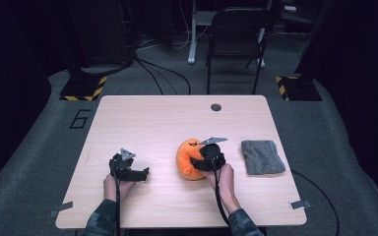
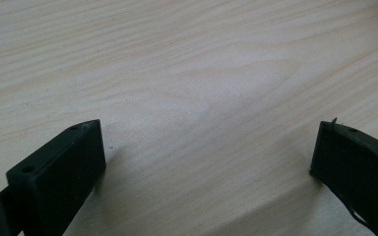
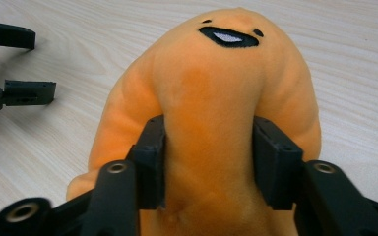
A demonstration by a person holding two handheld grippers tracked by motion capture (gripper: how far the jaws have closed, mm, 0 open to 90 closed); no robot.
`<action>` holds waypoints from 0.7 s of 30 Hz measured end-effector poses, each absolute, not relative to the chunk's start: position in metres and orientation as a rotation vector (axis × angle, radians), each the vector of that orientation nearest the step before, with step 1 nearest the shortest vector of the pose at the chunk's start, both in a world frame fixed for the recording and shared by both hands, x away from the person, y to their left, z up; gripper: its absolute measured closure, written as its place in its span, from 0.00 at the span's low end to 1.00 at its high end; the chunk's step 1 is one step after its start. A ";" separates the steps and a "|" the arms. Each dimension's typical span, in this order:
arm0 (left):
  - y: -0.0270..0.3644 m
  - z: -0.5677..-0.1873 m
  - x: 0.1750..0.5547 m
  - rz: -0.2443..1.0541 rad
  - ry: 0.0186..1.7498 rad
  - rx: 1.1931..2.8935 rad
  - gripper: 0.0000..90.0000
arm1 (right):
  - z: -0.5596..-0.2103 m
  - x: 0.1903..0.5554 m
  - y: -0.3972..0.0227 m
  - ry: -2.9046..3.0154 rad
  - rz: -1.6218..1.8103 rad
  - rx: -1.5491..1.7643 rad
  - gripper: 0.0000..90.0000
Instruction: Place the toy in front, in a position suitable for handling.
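High view: one orange plush toy point(image 1: 189, 158) lies on the surface point(image 1: 142, 123), the right gripper point(image 1: 207, 160) on it; one grey cloth point(image 1: 262, 156) lies well to its right. The left gripper point(image 1: 137, 173) rests apart.

Left gripper view: its two fingers point(image 2: 59, 172) stand wide apart over bare wood.

Right gripper view: two fingers point(image 3: 150, 157) are clamped on the toy's middle, denting it.

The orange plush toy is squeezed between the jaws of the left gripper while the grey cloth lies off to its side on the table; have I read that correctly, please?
Not quite: the right gripper squeezes the orange plush toy, as the right gripper view shows. The left gripper stands open over bare table. The grey cloth does lie off to the toy's side.
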State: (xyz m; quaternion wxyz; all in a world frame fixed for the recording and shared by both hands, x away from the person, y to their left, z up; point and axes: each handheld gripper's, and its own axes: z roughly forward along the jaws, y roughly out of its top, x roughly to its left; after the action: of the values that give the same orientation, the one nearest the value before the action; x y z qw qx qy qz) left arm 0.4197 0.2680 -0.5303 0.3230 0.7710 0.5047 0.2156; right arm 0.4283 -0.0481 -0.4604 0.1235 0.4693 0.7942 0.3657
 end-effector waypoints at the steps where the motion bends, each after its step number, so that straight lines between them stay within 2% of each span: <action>1: 0.268 -0.530 0.420 0.566 1.325 2.024 0.00 | -0.461 0.428 -0.049 2.316 1.069 1.357 0.64; 4: 0.268 -0.530 0.420 0.566 1.324 2.025 0.00 | -0.460 0.425 -0.049 2.289 1.089 1.377 0.72; 8: 0.268 -0.530 0.420 0.566 1.320 2.026 0.00 | -0.453 0.422 -0.051 2.243 1.121 1.345 0.77; 16: 0.268 -0.530 0.420 0.566 1.320 2.023 0.00 | -0.432 0.411 -0.071 2.070 1.194 1.423 0.77; 21: 0.268 -0.530 0.420 0.567 1.320 2.027 0.00 | -0.433 0.403 -0.081 1.998 1.183 1.511 0.76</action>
State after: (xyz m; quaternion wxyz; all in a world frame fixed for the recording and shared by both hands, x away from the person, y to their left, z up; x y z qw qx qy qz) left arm 0.4200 0.2681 -0.5302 0.3229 0.7722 0.5029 0.2159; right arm 0.4032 -0.0805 -0.4332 0.1845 0.5361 0.7088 0.4198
